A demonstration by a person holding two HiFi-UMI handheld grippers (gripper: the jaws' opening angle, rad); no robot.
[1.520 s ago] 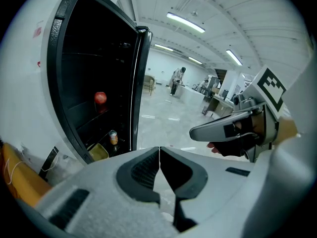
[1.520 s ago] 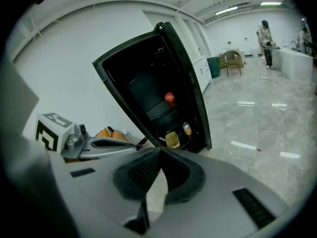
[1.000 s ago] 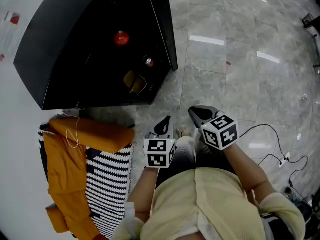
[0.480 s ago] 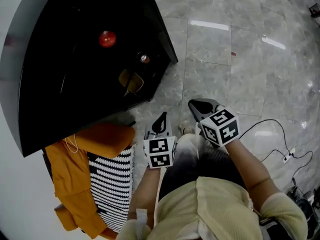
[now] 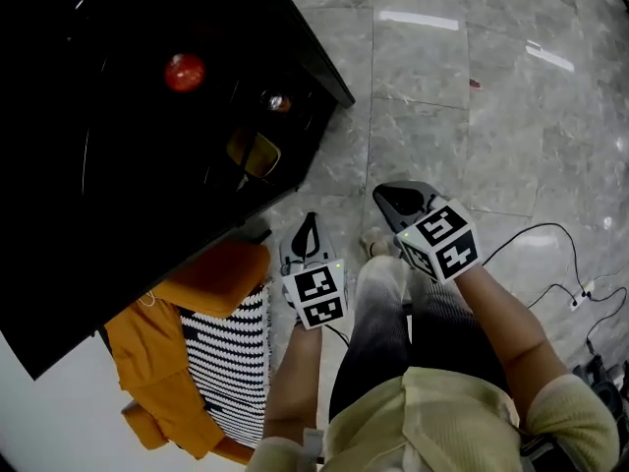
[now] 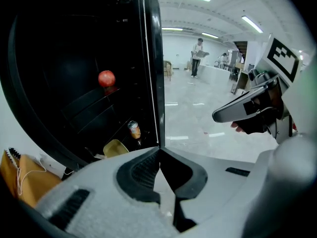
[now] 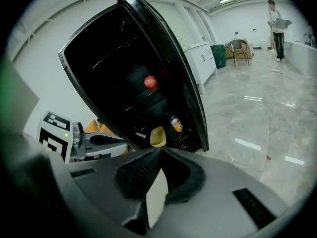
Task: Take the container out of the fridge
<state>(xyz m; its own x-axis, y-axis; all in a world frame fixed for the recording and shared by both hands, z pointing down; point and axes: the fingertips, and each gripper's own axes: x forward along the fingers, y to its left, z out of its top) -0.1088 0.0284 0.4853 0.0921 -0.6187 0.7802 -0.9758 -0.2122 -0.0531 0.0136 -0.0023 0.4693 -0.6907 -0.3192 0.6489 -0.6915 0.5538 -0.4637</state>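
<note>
A black fridge [image 5: 108, 195] stands open at the left of the head view. On its lower shelf lies a yellow container [image 5: 254, 153], with a drink can [image 5: 276, 102] beside it and a red apple [image 5: 184, 72] higher up. My left gripper [image 5: 311, 226] is shut and empty, a short way in front of the fridge's open side. Level with it to the right, my right gripper [image 5: 393, 200] is also shut and empty. Past the left jaws show the container [image 6: 115, 148] and can [image 6: 133, 130]. Beyond the right jaws the container [image 7: 157, 136] lies straight ahead.
An orange jacket [image 5: 172, 362] and a black-and-white striped cloth [image 5: 221, 362] lie by the fridge's near corner. Cables [image 5: 550, 264] run over the grey marble floor at the right. A person [image 7: 276, 26] stands far off, near a chair [image 7: 240, 48].
The head view has swung, so the fridge fills more of the upper left. Both grippers stay shut and low, and the left one has edged a little forward.
</note>
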